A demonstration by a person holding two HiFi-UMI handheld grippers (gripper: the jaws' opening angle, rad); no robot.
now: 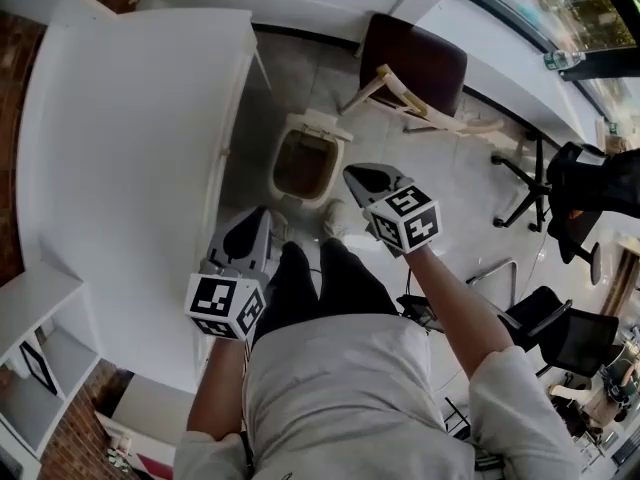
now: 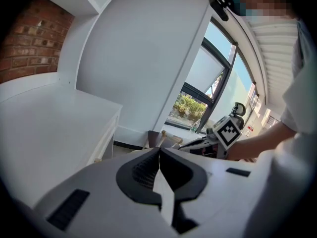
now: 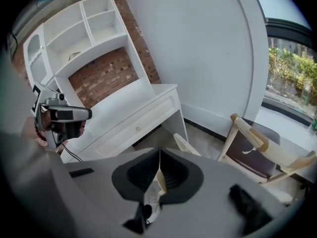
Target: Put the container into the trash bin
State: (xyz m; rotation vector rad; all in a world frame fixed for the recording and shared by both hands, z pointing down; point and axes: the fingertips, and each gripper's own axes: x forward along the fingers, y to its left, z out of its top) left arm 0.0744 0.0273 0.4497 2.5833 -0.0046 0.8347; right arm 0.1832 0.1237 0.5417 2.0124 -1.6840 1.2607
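Left hand-held gripper (image 1: 255, 226) is closed: its own view shows the pads meeting tip to tip with nothing between them. Right hand-held gripper (image 1: 360, 178) is the same, jaws fully together and empty; only floor shows through the slit. Both are held in front of the person's torso, angled downward, one on each side of the legs. That reads as a parked carry pose rather than a reach.

The trash bin (image 1: 337, 160) sits on the floor just past the shoe (image 1: 335, 218), lid tipped back and mouth up, close to the table's (image 1: 120, 168) corner. Open and near the person's feet, it suits a straight drop from above.

The container isn't in either gripper, and it isn't on the table top, which looks bare. The bin's inside is a dim brown, too murky to pick out a shape. Judgement: the container is most likely already in the bin and the drop is done, since two empty shut grippers well above an open bin fit that.

Farther out there's a dark-seated wooden chair (image 1: 412, 63) by the window wall — not involved.
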